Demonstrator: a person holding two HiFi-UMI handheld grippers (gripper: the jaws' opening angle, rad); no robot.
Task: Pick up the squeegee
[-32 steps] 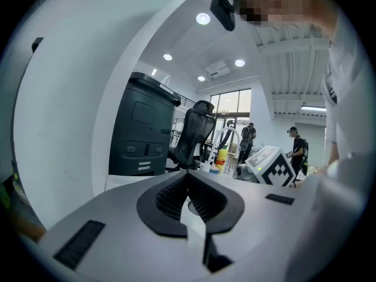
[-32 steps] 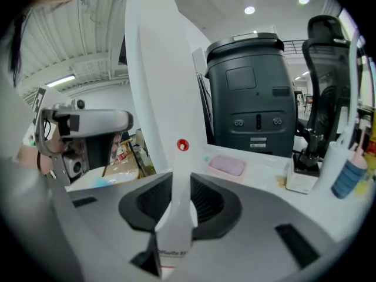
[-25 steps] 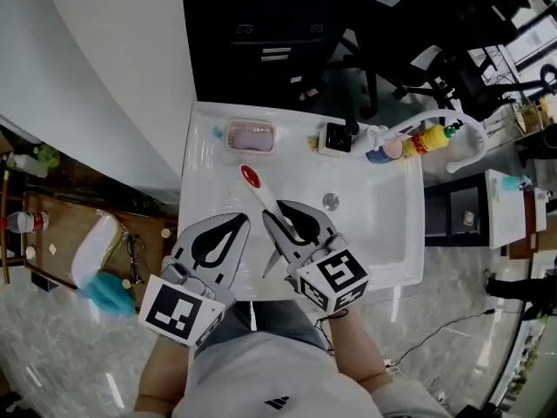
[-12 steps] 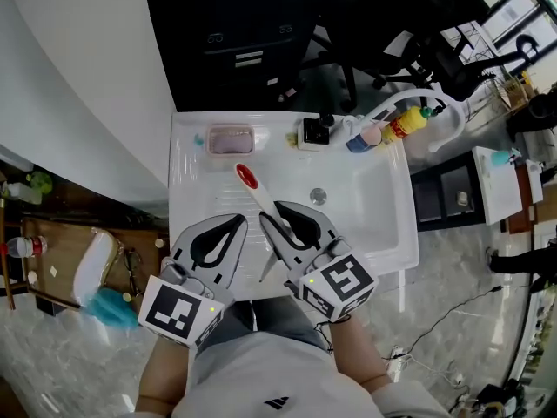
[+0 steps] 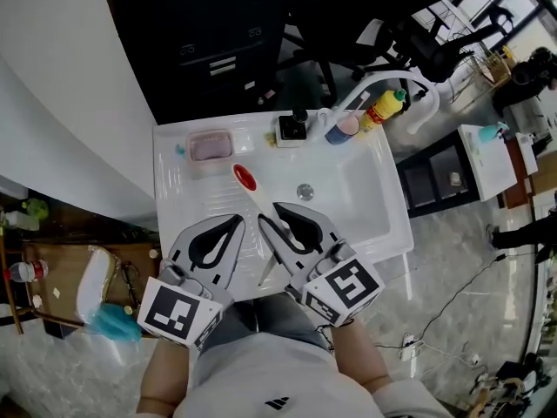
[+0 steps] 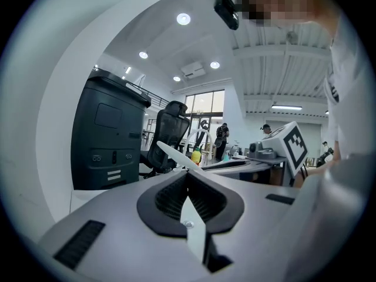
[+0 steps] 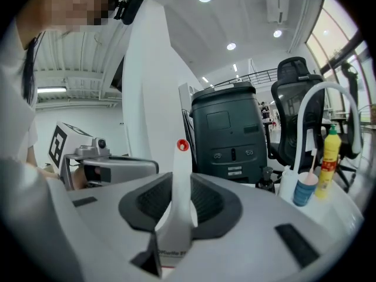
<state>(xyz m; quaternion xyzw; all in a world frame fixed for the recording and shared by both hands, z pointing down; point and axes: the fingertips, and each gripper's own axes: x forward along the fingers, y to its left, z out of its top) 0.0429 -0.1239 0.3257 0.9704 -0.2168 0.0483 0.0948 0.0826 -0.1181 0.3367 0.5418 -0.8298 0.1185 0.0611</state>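
The squeegee [image 5: 255, 198] has a white handle with a red end and hangs above the white sink [image 5: 370, 212]. My right gripper [image 5: 280, 218] is shut on its handle. In the right gripper view the handle [image 7: 181, 175] stands up between the black pads [image 7: 208, 201], red end on top. My left gripper [image 5: 235, 222] is beside it on the left, shut and holding nothing. In the left gripper view the closed jaws fill the bottom, and the squeegee's pale tip [image 6: 169, 154] and the right gripper's marker cube [image 6: 292, 145] show beyond them.
At the sink's back rim stand a pink soap dish [image 5: 210, 145], a black dispenser [image 5: 292, 127], a blue cup [image 5: 341, 127] and a yellow bottle [image 5: 385, 104], by a white arched faucet [image 5: 396, 80]. A dark cabinet [image 5: 218, 42] and office chairs lie beyond.
Both grippers have risen over the sink, the right one still carrying the squeegee. The sink has drifted up and left in the head view and looks smaller.
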